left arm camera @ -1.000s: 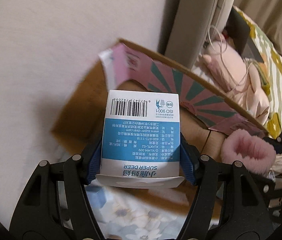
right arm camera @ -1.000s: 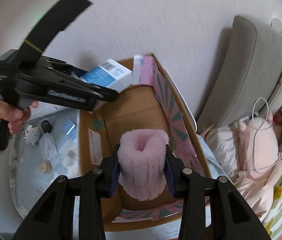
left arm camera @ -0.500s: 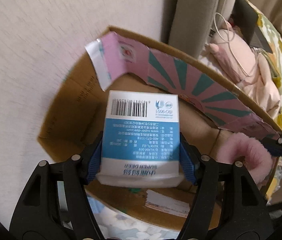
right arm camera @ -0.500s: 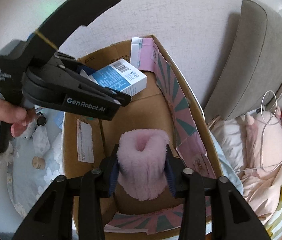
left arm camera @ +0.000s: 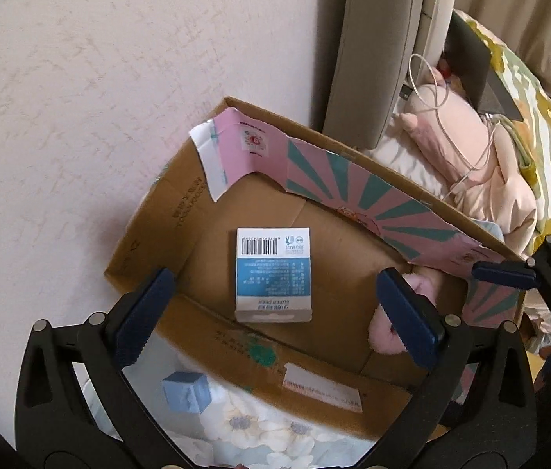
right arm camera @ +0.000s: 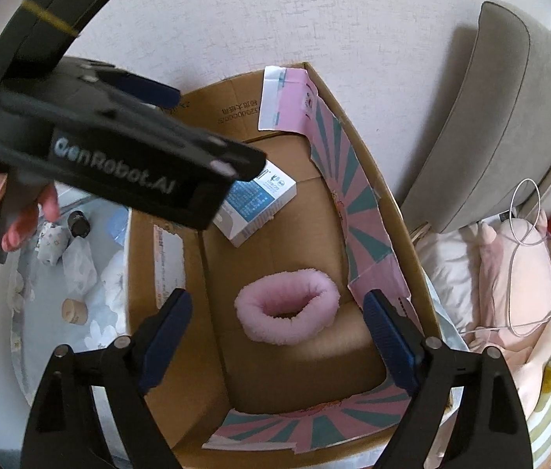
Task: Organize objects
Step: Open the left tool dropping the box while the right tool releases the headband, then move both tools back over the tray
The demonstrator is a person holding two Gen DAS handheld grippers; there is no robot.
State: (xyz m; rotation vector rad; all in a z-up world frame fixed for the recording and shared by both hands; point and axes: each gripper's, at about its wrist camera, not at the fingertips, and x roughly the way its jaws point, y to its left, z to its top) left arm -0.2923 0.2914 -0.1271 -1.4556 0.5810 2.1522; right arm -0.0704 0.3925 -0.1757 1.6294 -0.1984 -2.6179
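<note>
Both grippers hang over the carton (left arm camera: 146,242), jaws just opened wide, nothing between the pads. Left gripper (left arm camera: 275,308): the blue-white box (left arm camera: 273,273) lies flat on the carton floor below it, barcode end toward the wall. Right gripper (right arm camera: 275,332): the pink fluffy ring (right arm camera: 287,312) sits on the floor beneath it, near the striped flap (right arm camera: 353,203). Box and ring are apart. A blue cube (left arm camera: 185,392) sits outside on the floral cloth (left arm camera: 275,430).

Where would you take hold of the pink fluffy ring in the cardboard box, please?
Grip the pink fluffy ring from above, across its near rim, one finger in the hole and one outside. It lies flat on the floor of the cardboard box, opening upward, and the plush should squash under the pads.
</note>
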